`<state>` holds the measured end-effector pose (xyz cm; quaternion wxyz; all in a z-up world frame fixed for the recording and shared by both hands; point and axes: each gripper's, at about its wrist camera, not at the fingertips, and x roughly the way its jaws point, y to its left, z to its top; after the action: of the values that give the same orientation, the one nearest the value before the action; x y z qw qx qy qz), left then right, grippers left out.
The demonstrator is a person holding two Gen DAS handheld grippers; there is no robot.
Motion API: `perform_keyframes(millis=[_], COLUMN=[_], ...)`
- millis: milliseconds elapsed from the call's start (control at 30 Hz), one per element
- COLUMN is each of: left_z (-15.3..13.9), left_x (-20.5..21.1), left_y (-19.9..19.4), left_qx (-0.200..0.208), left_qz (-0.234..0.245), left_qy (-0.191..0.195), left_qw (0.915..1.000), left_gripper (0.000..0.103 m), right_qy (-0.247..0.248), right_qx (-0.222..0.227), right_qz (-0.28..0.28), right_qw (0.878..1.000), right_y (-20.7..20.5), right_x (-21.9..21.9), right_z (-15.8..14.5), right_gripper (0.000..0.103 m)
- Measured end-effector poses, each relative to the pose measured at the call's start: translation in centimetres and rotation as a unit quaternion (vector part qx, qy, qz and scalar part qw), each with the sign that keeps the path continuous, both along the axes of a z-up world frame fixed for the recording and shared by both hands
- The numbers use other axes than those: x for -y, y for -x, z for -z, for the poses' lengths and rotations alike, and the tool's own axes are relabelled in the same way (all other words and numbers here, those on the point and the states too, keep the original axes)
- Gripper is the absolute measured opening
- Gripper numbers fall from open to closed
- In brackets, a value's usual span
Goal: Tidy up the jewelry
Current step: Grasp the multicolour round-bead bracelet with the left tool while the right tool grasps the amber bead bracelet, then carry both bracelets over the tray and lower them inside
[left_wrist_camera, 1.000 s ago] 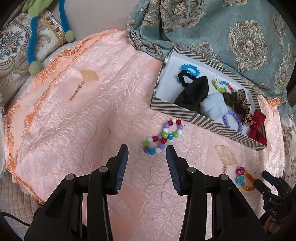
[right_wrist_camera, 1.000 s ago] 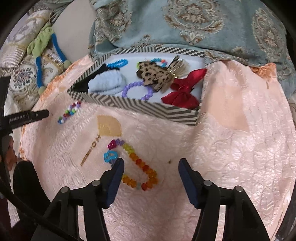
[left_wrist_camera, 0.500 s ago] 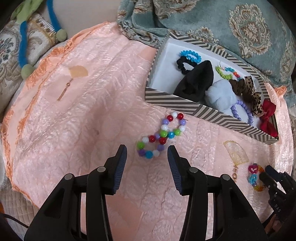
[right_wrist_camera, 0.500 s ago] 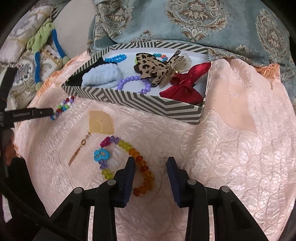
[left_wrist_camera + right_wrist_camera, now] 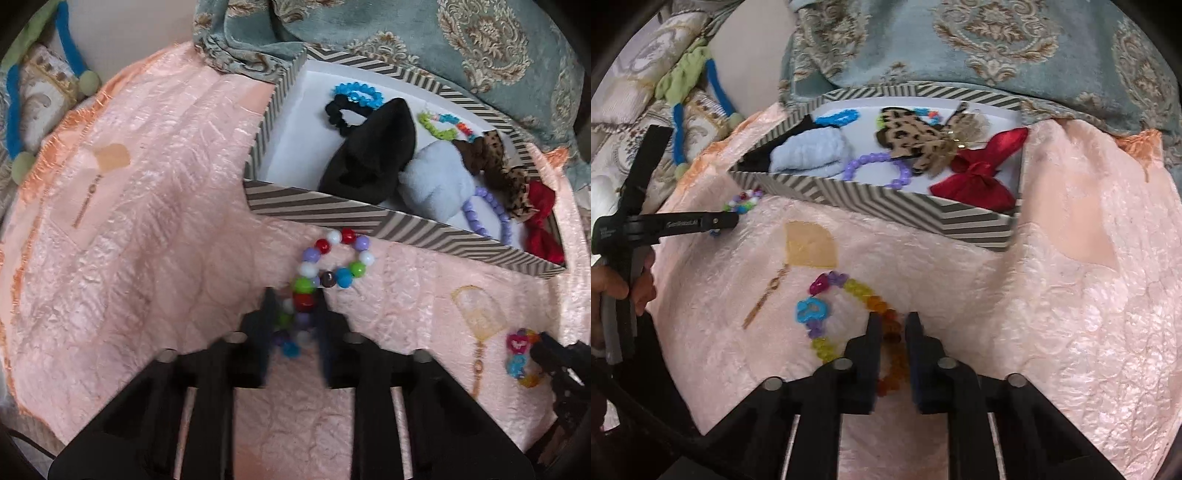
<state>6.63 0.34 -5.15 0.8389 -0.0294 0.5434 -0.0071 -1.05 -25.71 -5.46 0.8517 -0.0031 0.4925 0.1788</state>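
- Round-bead bracelet [image 5: 325,273] lying on the pink quilt [image 5: 147,240], near end between the fingers of the left gripper [image 5: 293,306], far end just beside the near wall of the striped box [image 5: 332,212].
- Left gripper closed in on the near beads of that bracelet, jaws narrow, beads filling the gap; at 6 o'clock in the left view.
- Clear-bead bracelet [image 5: 849,295] with a blue flower charm on the quilt, at 6 o'clock in the right view, well apart from the box.
- Right gripper [image 5: 891,325] nearly shut around the orange beads of this bracelet, only a thin gap left, beads sitting in it.
- Same bracelet seen small at 4 o'clock in the left view, right gripper tip touching it.
- Inside the striped box: black scrunchie [image 5: 373,155], pale blue scrunchie [image 5: 436,184], purple bead bracelet [image 5: 491,214], leopard bow [image 5: 912,136], red bow [image 5: 979,170], blue hair tie [image 5: 356,94].
- Box resting on the quilt at 1 o'clock in the left view, at 12 o'clock in the right view.
- Teal patterned blanket [image 5: 997,44] behind the box, touching its far wall.
- Green and blue plush toy [image 5: 690,85] at 10 o'clock in the right view, on a patterned cushion.
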Motion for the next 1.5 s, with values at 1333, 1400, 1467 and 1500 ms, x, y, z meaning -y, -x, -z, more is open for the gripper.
perform_keyframes(millis=[1333, 1400, 1467, 1500], left_z=[-8.3, -8.6, -8.8, -8.9], left_x=[1.7, 1.7, 1.8, 1.9], left_y=[5.2, 5.1, 5.2, 5.1], left_qx=[0.068, 0.073, 0.077, 0.079], left_qz=[0.026, 0.023, 0.022, 0.022], left_qy=[0.059, 0.052, 0.049, 0.048], left_qw=[0.9956, 0.9957, 0.9956, 0.9955], left_gripper=[0.008, 0.008, 0.008, 0.008], right_qy=[0.001, -0.009, -0.018, -0.021], right_qx=[0.037, 0.051, 0.061, 0.065], right_qz=[-0.002, 0.000, -0.001, -0.002], right_qw=[0.999, 0.999, 0.998, 0.998], right_y=[1.5, 1.6, 1.7, 1.8], right_x=[-0.5, -0.3, -0.3, -0.4], right_z=[-3.4, -4.9, -6.0, -6.4], right_gripper=[0.009, 0.009, 0.009, 0.009])
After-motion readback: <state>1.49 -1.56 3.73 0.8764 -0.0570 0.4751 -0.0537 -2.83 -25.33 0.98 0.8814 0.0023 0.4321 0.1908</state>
